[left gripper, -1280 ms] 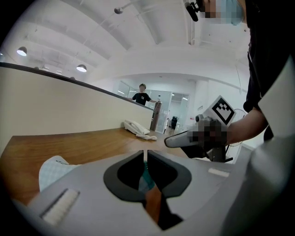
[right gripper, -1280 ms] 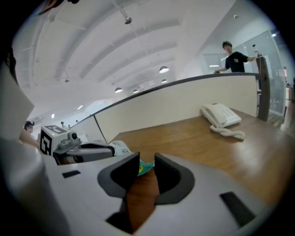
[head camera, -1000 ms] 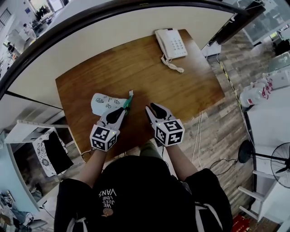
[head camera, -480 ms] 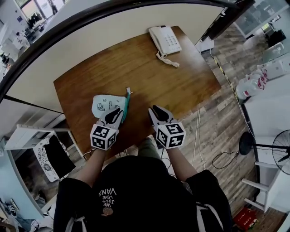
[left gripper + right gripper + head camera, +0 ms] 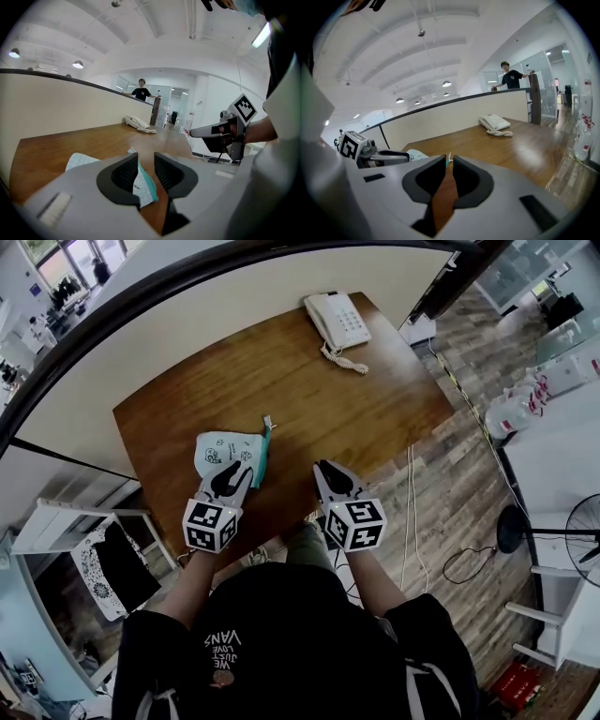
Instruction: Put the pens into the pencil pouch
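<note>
A: Wood table [image 5: 375, 418], seen from above: the pouch [image 5: 220, 452] lies flat at 8 o'clock from the table's middle, close to the near edge. It's white with a doodle print, and a teal zip edge [image 5: 260, 457] runs along its 3 o'clock side.

B: Left gripper?

A: Left gripper [image 5: 233, 476] is at the pouch's 6 o'clock, reaching over its near end. Its jaws have just been opening. In its own view they stand apart with the zip edge lying between them. Bare wood shows beside the right jaw, so nothing is pinched. Released.

B: Right one?

A: Right gripper [image 5: 335, 476] is at the pouch's 4 o'clock, well apart from it, over bare wood by the near edge. Its jaws have just been closing. Only a narrow slit is left, with wood showing through and nothing in it. Empty.

B: Pens?

A: Can't tell. The pouch's inside is hidden in all three views. A small white tab [image 5: 267, 421] pokes out at the zip edge's 12 o'clock end, too small to name.

B: Anything else on the table?

A: Phone [image 5: 336, 320] with a coiled cord at the 1 o'clock corner, far from both grippers. Both grippers point roughly toward 12 o'clock.
</note>
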A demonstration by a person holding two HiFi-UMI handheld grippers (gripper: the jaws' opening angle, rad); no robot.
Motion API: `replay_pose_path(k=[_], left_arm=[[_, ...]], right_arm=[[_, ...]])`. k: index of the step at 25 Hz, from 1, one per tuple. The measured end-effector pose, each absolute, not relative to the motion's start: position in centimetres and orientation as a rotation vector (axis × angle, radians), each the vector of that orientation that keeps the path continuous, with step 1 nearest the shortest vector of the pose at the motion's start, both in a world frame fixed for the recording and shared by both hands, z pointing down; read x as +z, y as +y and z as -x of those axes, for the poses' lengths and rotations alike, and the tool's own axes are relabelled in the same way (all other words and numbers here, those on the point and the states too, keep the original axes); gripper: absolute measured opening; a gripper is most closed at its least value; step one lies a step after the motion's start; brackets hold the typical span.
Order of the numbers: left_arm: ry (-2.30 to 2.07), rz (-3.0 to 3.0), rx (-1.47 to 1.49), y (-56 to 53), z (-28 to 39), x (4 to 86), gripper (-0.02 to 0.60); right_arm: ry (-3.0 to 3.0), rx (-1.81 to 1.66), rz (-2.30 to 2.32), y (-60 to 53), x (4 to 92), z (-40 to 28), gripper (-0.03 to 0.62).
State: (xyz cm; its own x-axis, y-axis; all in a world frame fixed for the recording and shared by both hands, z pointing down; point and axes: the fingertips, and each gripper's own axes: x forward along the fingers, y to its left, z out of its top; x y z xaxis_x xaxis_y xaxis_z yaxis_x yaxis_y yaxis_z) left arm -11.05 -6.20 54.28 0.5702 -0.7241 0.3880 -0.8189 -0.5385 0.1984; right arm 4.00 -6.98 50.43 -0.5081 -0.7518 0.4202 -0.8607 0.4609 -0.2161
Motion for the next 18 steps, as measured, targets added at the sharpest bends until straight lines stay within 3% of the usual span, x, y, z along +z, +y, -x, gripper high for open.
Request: replay_pose_path(k=[8, 18], left_arm=[[-1.341, -2.492, 0.367, -5.0, 12.5, 52.0, 0.092], [-1.378, -2.585, 0.313, -3.0, 13.5, 48.3, 0.014]], right_arm=[[-2.437, 0.547, -1.401, -5.1, 49.8, -3.4, 0.026], [-2.477, 0.507, -1.408, -3.0, 48.2, -1.3, 0.014]])
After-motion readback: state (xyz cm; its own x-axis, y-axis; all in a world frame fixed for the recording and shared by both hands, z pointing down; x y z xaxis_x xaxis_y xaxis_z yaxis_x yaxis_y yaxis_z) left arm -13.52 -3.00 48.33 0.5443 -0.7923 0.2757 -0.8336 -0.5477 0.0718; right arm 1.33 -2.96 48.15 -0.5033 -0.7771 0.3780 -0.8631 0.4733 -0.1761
